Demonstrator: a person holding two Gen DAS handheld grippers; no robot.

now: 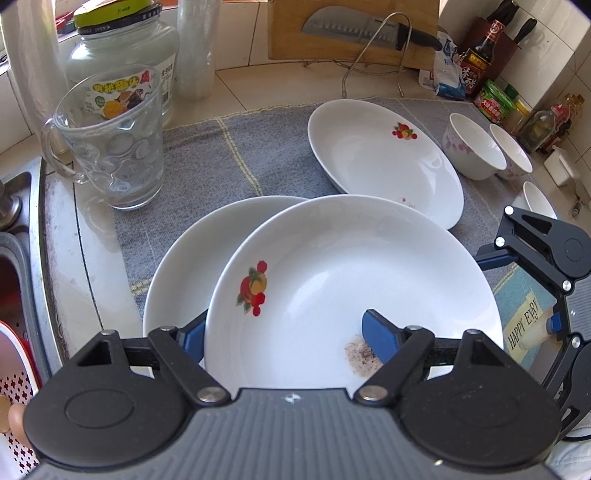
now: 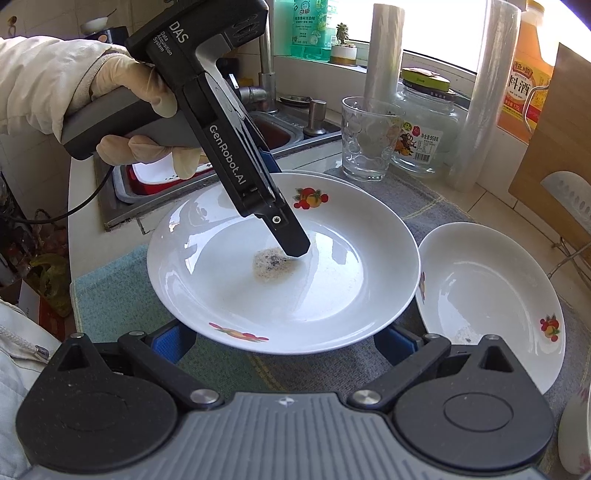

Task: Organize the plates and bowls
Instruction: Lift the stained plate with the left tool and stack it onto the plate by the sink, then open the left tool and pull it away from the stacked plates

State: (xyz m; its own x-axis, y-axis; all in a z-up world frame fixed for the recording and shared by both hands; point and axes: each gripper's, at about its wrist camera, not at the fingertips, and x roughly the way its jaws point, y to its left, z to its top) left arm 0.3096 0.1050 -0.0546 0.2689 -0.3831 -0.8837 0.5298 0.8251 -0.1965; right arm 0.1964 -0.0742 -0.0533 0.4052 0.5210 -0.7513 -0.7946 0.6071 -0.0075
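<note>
A white fruit-print plate [image 1: 332,277] [image 2: 332,288] with a brown food stain [image 2: 271,264] lies partly over a second white plate [image 1: 177,273]. My left gripper [image 1: 286,338] straddles its rim. One blue pad [image 1: 380,339] rests inside by the stain and the other sits outside the rim; the jaws stand apart. My right gripper [image 2: 284,343] [image 1: 524,288] is open at the opposite rim, its fingers low on either side. A third plate [image 1: 380,166] [image 2: 491,288] lies beyond, and three small bowls [image 1: 472,147] stand at the right.
A grey cloth mat [image 1: 240,155] covers the counter. A glass mug [image 1: 110,147] and a jar [image 1: 122,55] stand at the back left beside the sink [image 1: 18,258]. A knife on a wooden board [image 1: 351,29] and sauce bottles [image 1: 480,55] line the back.
</note>
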